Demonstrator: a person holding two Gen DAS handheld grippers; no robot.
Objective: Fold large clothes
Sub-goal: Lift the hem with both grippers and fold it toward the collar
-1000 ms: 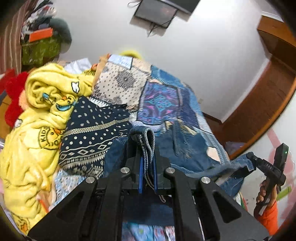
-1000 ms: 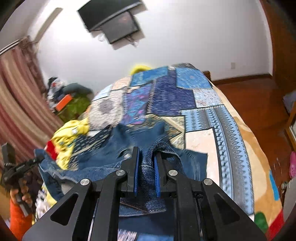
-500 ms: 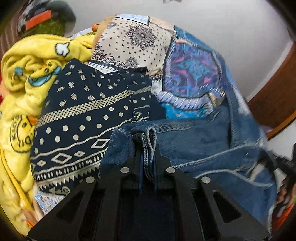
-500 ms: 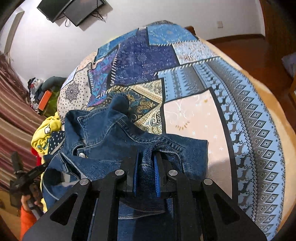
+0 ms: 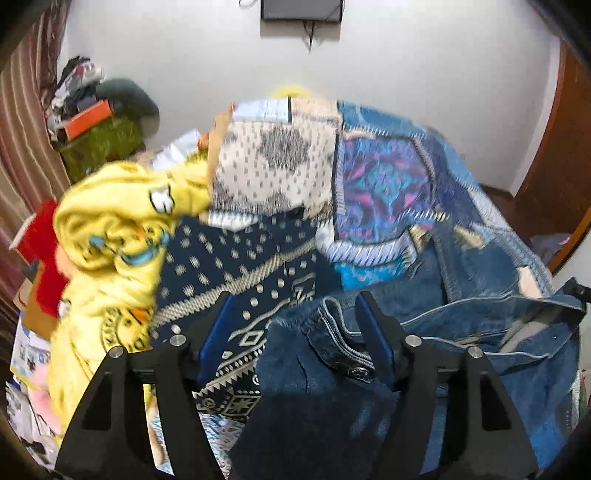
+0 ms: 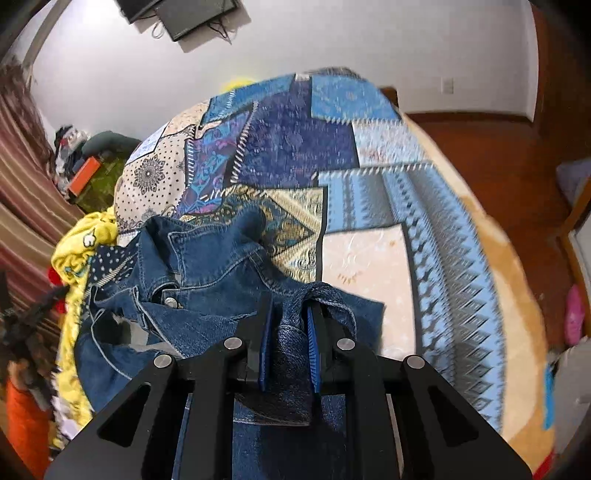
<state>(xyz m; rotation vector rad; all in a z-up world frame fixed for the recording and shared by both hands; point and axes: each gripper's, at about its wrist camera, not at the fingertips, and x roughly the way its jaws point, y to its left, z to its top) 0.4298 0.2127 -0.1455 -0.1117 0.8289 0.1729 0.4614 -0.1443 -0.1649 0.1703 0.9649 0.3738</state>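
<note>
wall screen (image 5: 300,10) cut off by the top edge, yellow blanket (image 5: 110,229) motion-blurred, person's orange sleeve (image 6: 26,424) smeared at the left edge

Denim jackets (image 5: 461,343): one
Patchwork bedspreads (image 6: 369,184): one
Yellow blankets (image 5: 110,229): one
Navy patterned cloths (image 5: 240,266): one
Wall screens (image 5: 301,9): one
Claws (image 5: 291,332): two

My denim jacket (image 6: 207,266) is heavy, rough-looking blue cotton with pale topstitching and a shiny metal snap; the quilt (image 6: 373,206) under it looks like soft printed cloth, pretty matt. My left gripper (image 5: 291,332) and right gripper (image 6: 288,350) are matt black plastic with silvery metal bolt heads and blue ribbed pads; the yellow blanket (image 5: 107,236) looks fleecy, and the floor (image 6: 498,147) is glossy reddish wood.
</note>
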